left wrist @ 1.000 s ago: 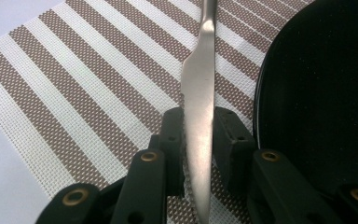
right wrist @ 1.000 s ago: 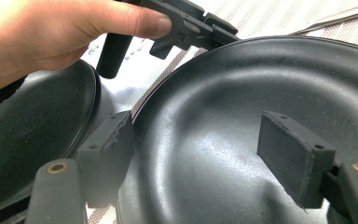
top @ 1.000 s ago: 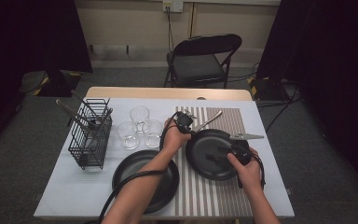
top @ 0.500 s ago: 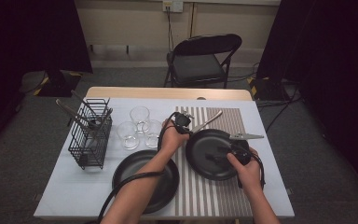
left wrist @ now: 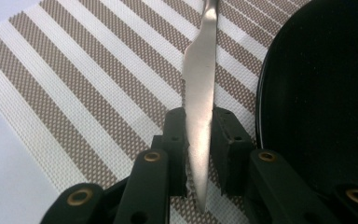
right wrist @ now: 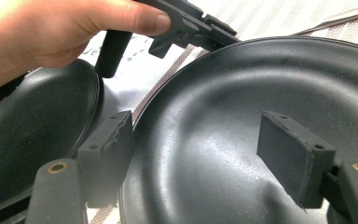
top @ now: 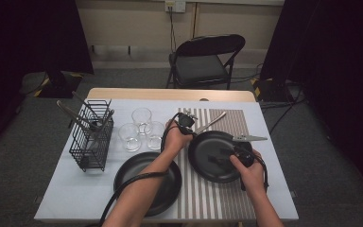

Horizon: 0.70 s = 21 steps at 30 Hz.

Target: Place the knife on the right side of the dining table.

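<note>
on the striped placemat [left wrist: 98, 93], just left of the black plate [top: 217, 156], lies the knife [left wrist: 199, 93]; the left gripper [left wrist: 199, 140] pinches its blade. the right gripper [right wrist: 196, 154] hangs over that plate, jaws spread wide, holding nothing. another black plate [top: 146, 182] sits nearer the left.

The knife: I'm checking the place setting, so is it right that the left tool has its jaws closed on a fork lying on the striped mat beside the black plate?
Not quite. The left tool grips a knife, not a fork; the left gripper view shows its smooth blade between the pads. The rest holds: it lies on the striped mat beside the black plate.
</note>
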{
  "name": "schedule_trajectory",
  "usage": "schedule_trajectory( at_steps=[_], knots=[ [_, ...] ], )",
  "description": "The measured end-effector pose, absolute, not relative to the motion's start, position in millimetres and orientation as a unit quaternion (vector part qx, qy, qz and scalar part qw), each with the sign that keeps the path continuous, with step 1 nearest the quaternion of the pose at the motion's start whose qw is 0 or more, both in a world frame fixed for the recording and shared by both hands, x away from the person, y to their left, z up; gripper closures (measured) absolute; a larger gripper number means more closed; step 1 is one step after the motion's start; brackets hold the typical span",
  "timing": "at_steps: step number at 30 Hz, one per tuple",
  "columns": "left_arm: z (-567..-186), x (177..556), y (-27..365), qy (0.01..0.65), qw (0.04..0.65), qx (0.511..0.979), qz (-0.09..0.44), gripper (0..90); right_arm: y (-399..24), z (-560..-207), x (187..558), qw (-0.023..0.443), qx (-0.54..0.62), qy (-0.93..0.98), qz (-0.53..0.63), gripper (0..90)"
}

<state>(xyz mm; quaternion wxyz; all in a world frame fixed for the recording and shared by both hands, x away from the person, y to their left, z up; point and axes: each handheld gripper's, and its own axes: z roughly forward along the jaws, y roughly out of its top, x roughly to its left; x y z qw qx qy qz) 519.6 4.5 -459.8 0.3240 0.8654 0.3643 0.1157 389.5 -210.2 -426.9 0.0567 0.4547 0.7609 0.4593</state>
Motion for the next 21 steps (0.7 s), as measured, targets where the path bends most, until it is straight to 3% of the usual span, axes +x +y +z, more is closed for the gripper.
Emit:
schedule_trajectory(
  at_steps=[21],
  knots=[
    [-460.9,525.5,5.5,0.378,0.332,0.857,0.115,74.9,-212.3,-427.5,390.2,0.058,0.456,0.76,0.459,26.2]
  ],
)
